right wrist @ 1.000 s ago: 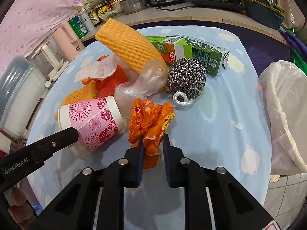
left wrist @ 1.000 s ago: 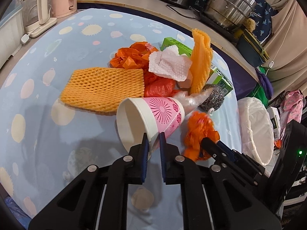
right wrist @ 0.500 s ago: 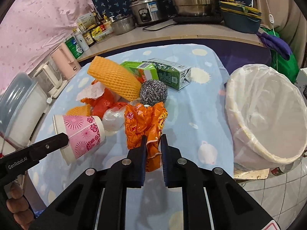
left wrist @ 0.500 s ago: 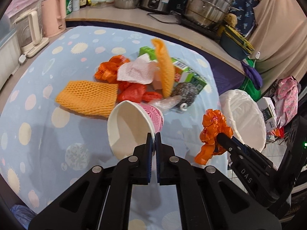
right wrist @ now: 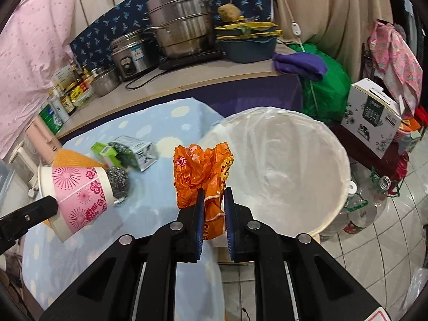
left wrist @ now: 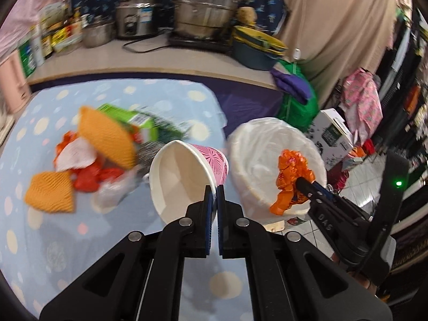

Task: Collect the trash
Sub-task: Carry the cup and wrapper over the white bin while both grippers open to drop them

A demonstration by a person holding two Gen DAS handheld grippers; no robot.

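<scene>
The step in hand looks like the carry to the bin, with both pieces of trash already lifted clear of the table.

The lined bin is the largest thing to reckon with: a round, cream-walled tub with a thin, wrinkled, translucent white liner folded over its rim. It sits ahead and to the right of the right gripper's jaws, beyond the edge of the blue spotted tablecloth. To do this well, bring each load fully over the mouth before letting go, since the liner is slack and a drop on the rim could slide off to the tiled floor.

The paper cup comes next: a stiff, tapered cone, white inside, pink with flower prints outside. The left gripper is clamped on its rim, 1 jaw inside the wall and 1 outside, so the cup juts forward and left of the jaws with its mouth facing the camera. A thin rim bends easily; tipping the cup mouth-down over the bin should let it fall cleanly.

The orange plastic wrapper is smallest: a crumpled, glossy, printed film. The right gripper's jaws pinch its lower tail, and the bunched part stands up just ahead of them. Being light and clingy, it may stick to a pad, so release it low inside the liner.
</scene>
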